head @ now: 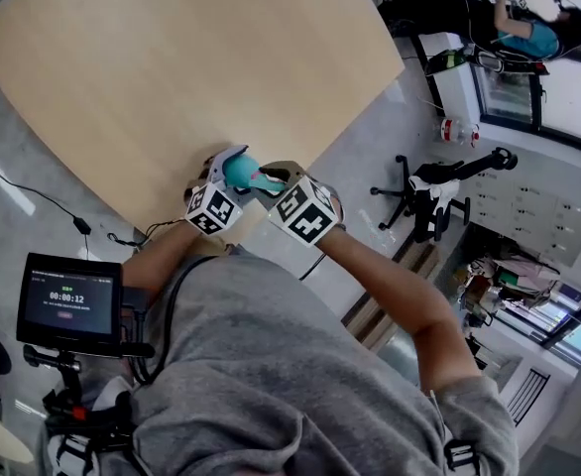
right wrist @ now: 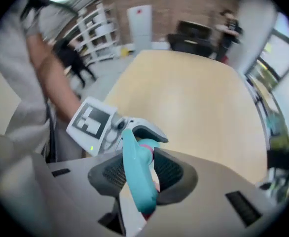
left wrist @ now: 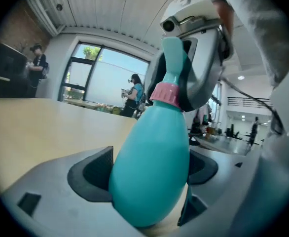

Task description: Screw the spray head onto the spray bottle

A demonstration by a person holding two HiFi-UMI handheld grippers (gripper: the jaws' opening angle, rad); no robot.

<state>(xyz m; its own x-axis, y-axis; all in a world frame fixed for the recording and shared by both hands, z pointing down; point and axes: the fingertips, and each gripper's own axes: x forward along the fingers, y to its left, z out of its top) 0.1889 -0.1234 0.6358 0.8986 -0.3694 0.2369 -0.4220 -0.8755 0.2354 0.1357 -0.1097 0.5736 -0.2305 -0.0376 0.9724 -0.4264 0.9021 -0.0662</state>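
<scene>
My left gripper [head: 227,167]: I am holding it just over the near edge of the worktop [head: 191,67]. Its jaws are pinching the teal spray bottle [left wrist: 152,167] round the fat body. The pads [left wrist: 92,174] are pressing on both sides, and the belly is filling the whole gap between them, with the base nearest my camera. The neck is pointing away from these jaws, rightward in the head view.

On the neck a pink collar [left wrist: 165,94] is sitting where the bottle meets the teal spray head [left wrist: 176,63].

My right gripper [head: 277,178]: I am aiming it at the left one, the two almost meeting. Its jaws are pinching the spray head, which is standing between them with the trigger lying along one pad and the collar just past the jaw tips. How far the collar is threaded on, I cannot tell.
</scene>
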